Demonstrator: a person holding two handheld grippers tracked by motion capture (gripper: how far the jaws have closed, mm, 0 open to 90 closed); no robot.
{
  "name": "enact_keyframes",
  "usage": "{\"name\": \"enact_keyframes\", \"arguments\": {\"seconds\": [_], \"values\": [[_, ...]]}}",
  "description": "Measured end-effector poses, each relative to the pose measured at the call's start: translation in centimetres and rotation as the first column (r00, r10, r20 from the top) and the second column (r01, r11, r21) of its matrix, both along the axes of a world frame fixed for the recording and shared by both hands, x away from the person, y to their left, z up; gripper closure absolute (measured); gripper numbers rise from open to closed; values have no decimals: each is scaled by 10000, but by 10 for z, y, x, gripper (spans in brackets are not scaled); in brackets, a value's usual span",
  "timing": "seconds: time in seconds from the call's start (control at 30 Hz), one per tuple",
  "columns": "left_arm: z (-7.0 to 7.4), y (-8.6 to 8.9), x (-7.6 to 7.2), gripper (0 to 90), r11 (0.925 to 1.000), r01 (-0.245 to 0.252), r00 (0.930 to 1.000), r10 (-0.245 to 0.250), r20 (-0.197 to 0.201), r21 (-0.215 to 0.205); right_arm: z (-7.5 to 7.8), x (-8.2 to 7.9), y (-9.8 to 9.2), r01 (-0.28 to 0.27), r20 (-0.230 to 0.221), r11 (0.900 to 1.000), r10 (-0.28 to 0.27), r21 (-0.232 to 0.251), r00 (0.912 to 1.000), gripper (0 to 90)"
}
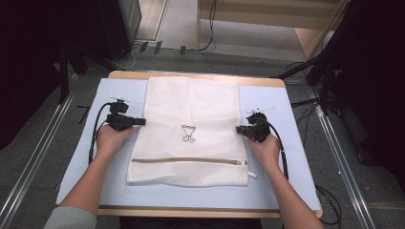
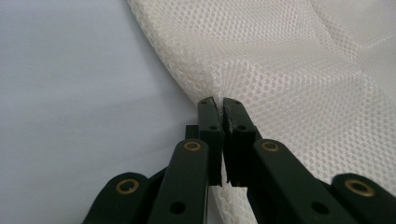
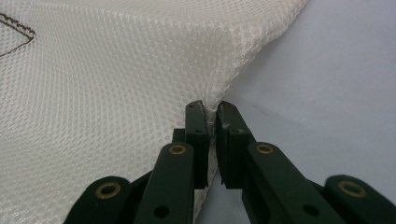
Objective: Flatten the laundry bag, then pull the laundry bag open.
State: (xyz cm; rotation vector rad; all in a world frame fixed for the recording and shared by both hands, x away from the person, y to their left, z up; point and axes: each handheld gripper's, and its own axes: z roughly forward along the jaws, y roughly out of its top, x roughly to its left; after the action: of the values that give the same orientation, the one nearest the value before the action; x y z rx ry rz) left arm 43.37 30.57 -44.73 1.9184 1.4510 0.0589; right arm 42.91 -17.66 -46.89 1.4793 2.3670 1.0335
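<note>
A pale blue mat (image 1: 282, 143) covers the wooden table (image 1: 200, 75), and on its middle lies a white mesh laundry bag (image 1: 191, 102), flat, with a brown zip (image 1: 186, 161) running across near the person's side and a small dark emblem (image 1: 188, 133) at its centre. The left gripper (image 2: 218, 103) has its jaws clamped on the bag's left edge about halfway along, the mesh puckering between the pads, while the right gripper (image 3: 210, 107) pinches the opposite edge the same way. Whether either edge is raised off the mat is hard to judge from the high view, though both gripper views suggest a slight lift.
</note>
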Motion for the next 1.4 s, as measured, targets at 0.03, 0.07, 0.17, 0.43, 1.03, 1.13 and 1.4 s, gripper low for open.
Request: {"name": "enact_keyframes", "arguments": {"seconds": [0.03, 0.07, 0.17, 0.43, 1.03, 1.13, 1.4], "values": [[1, 2, 0, 887, 9999, -105, 9999, 105, -10, 2, 0, 2, 1, 65, 78, 10000, -65, 15, 9999, 858], [2, 5, -1, 888, 9999, -143, 9999, 143, -34, -4, 0, 4, 2, 87, 20, 10000, -87, -1, 10000, 859], [3, 12, -3, 888, 9991, -420, 9991, 419, 20, 94, 2, 12, 6, 55, 120, 10000, -56, 48, 9999, 859], [-3, 10, -1, 845, 9994, -255, 9996, 252, 112, 235, -1, 18, 11, 151, -5, 9997, -150, 173, 9999, 856], [31, 10, -25, 502, 9980, 628, 9918, -619, 1115, -45, 22, -18, -11, -267, 975, 9969, 194, 745, 9950, 637], [36, 7, -29, 485, 9973, 728, 9899, -720, 1218, -18, 24, -26, -13, -420, 1125, 9960, 330, 787, 9931, 634], [48, -6, -38, 466, 9947, 1029, 9848, -1017, 1410, -10, 27, -44, -14, -761, 1223, 9938, 659, 808, 9903, 624]]}}
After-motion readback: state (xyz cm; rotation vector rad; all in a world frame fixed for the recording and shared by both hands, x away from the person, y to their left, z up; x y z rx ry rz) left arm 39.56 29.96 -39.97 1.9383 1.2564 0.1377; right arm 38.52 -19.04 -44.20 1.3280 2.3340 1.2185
